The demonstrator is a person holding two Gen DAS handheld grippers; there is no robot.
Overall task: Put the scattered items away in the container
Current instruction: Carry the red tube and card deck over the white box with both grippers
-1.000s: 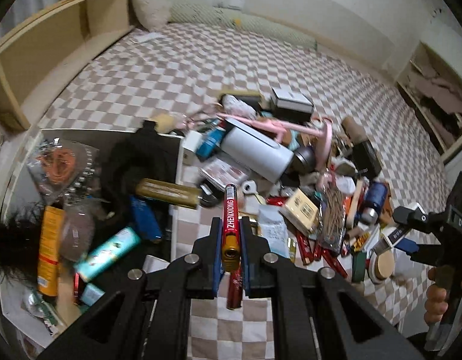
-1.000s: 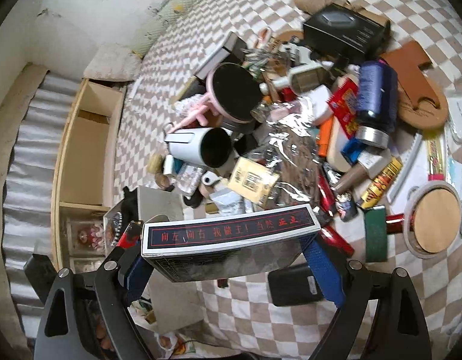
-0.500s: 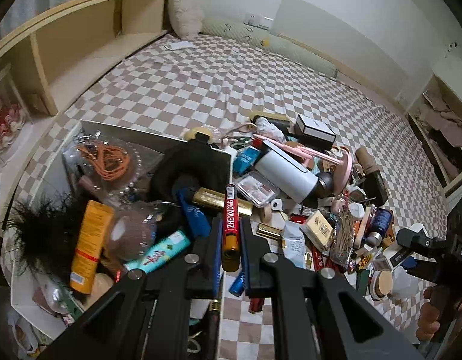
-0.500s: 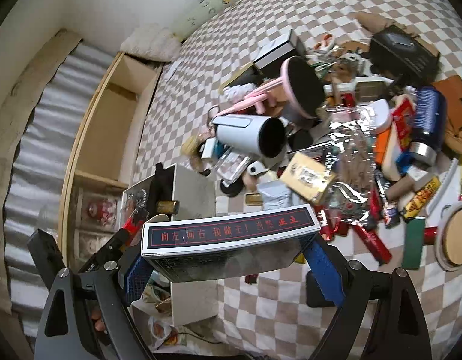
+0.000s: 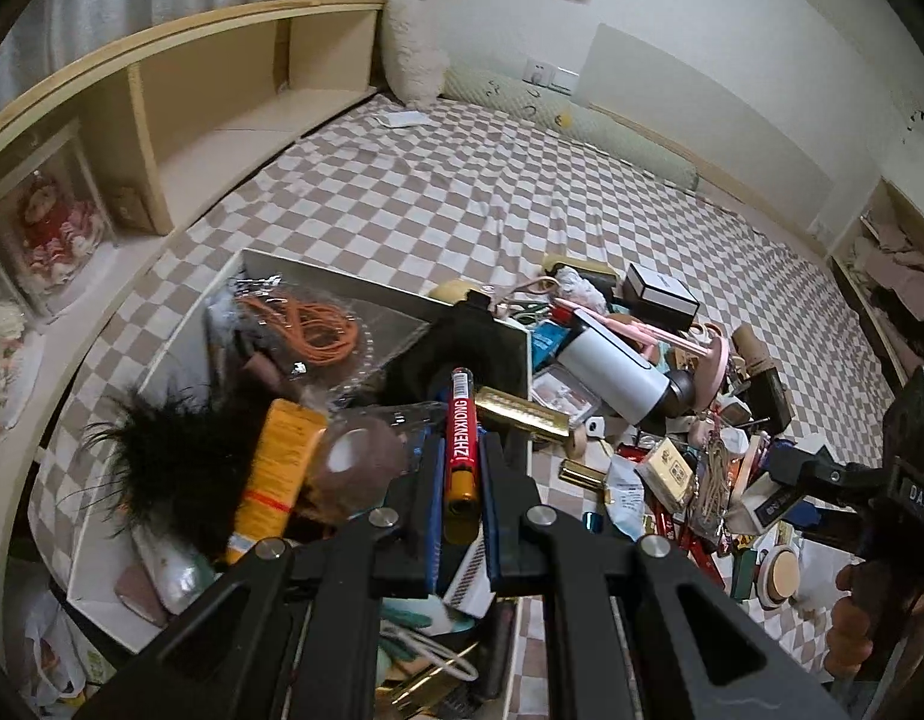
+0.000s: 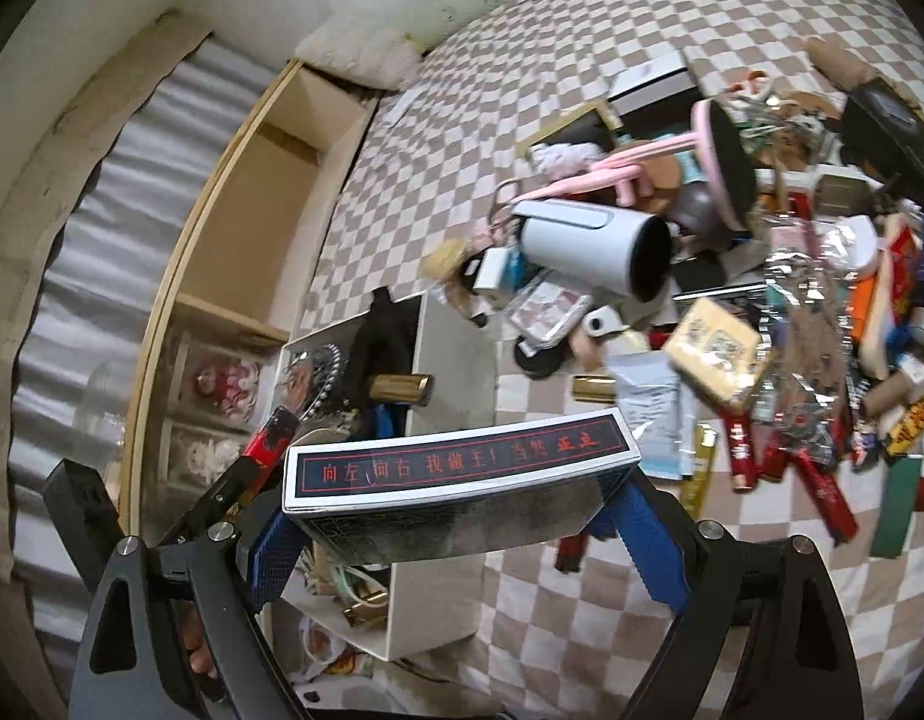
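The left gripper (image 5: 462, 483) has its jaws clamped nearly together on a red tube (image 5: 462, 432) pointing toward twelve o'clock, while the right gripper (image 6: 462, 516) spans a dark box (image 6: 456, 480) with jaws wide.

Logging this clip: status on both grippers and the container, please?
Left gripper shut on red tube, over the container. Right gripper clamps dark box, beside container's wall. Container crowded: black feathers, orange tube.
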